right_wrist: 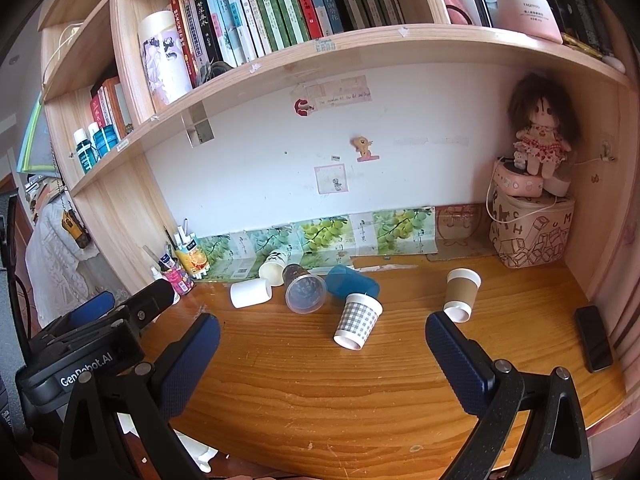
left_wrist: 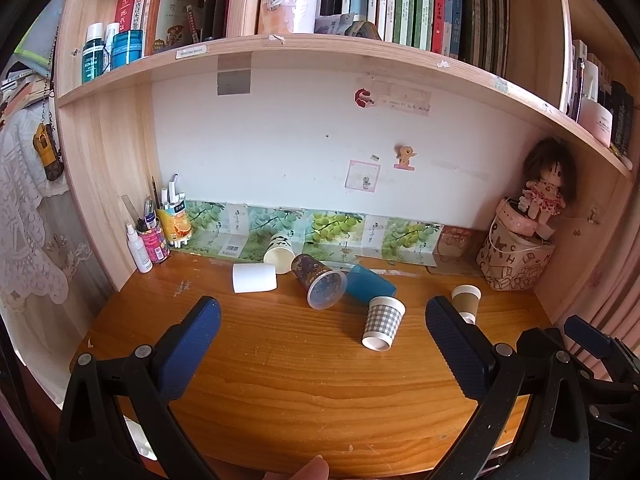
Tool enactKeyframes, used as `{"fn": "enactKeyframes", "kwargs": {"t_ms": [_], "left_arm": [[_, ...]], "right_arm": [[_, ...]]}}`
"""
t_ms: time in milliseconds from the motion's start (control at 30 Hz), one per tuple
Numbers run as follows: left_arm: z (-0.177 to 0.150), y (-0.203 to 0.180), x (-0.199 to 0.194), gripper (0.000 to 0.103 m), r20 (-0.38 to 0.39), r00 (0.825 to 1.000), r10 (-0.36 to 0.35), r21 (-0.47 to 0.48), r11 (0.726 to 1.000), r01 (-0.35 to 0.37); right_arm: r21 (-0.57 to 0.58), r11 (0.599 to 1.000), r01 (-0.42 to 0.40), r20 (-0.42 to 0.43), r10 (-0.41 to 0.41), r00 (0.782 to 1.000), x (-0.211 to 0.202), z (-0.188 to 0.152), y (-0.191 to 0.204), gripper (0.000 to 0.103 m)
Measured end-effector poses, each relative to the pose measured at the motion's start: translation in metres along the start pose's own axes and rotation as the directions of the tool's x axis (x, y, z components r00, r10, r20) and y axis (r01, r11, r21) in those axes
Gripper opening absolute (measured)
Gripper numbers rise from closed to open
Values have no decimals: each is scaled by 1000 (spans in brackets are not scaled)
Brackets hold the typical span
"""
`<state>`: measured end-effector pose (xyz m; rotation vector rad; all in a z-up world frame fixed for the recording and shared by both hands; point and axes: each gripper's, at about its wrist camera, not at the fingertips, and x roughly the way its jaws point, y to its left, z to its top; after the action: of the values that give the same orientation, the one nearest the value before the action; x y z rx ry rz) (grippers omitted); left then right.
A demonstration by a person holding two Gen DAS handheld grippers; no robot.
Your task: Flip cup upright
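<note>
Several cups lie tipped over on the wooden desk (left_wrist: 304,392): a white cup (left_wrist: 254,278), a white cup with a panda print (left_wrist: 279,254), a clear plastic cup (left_wrist: 320,280), a blue cup (left_wrist: 368,284), a grey checked cup (left_wrist: 382,323) and a brown paper cup (left_wrist: 465,300). In the right wrist view the checked cup (right_wrist: 357,322) lies ahead between the fingers and the brown cup (right_wrist: 461,294) lies just beyond the right fingertip. My left gripper (left_wrist: 323,316) is open and empty. My right gripper (right_wrist: 323,328) is open and empty.
Pen holders and a spray bottle (left_wrist: 138,248) stand at the back left. A printed bag with a doll (right_wrist: 532,236) fills the back right corner. A black phone (right_wrist: 594,338) lies at the desk's right edge. A bookshelf (left_wrist: 320,46) overhangs the desk.
</note>
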<state>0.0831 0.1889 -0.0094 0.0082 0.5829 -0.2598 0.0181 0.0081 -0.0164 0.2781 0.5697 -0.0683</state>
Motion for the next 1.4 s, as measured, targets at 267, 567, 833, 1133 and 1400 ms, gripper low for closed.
{"fn": "enactKeyframes", "kwargs": {"t_ms": [267,567,833,1133,1400], "left_arm": [[8,16,14,102,-26,999,-28,5,1000,29],[23,44,30,102,-51,998,-35,-3,999,35],[35,74,52,102,-86,996,-34,-38,999,31],[34,122,85,102,-199,980,15,-151,987,-46],[17,171,130,102,-364,931,-8,-317,941,-116]], "right_arm": [[16,1000,10,-12,-10,1000,13,4,12,103],[18,1000,10,-30,-10,1000,35,13,38,103],[-13,1000,-14,-51,13,999,59,24,65,103],[-91,995,-39,-104,30,994,102,35,96,100],[-102,992,-75,-185,55,981,154,48,112,100]]}}
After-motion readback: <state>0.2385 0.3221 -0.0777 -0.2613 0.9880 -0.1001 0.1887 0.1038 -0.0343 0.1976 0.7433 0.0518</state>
